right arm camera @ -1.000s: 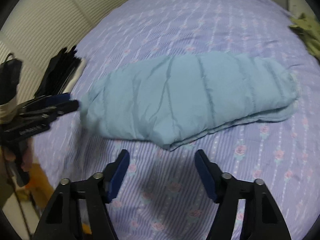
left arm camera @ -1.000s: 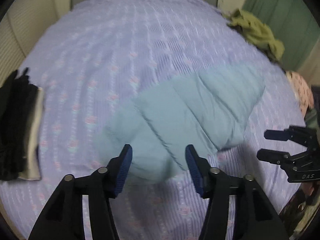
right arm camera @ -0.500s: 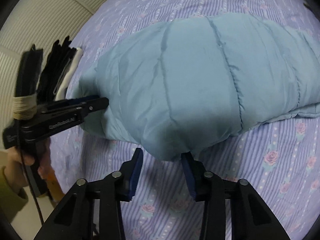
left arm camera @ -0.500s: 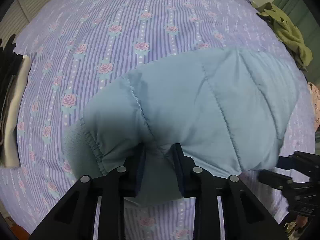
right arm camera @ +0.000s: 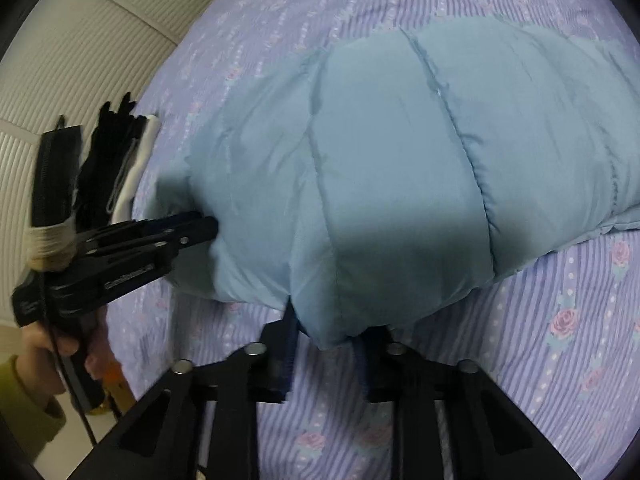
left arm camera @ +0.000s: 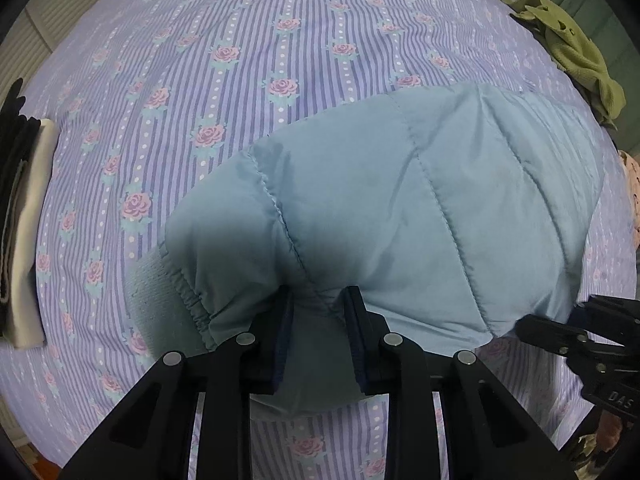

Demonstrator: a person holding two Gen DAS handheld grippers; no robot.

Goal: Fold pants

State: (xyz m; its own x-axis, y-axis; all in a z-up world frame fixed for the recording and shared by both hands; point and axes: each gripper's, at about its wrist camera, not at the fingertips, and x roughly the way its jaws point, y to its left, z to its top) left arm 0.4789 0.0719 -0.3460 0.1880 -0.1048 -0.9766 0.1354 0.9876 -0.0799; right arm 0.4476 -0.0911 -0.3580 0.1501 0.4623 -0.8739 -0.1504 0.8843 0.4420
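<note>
Both the left gripper (left arm camera: 318, 300) and the right gripper (right arm camera: 326, 336) clamp the near edge of the padded blue pants (left arm camera: 400, 208), lying mid-bed (left arm camera: 240, 40), probably to fold it away.

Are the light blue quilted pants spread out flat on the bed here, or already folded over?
Folded over: the pants lie as a thick padded bundle on the bed, with stacked layered edges showing along their right side in the right wrist view.
</note>
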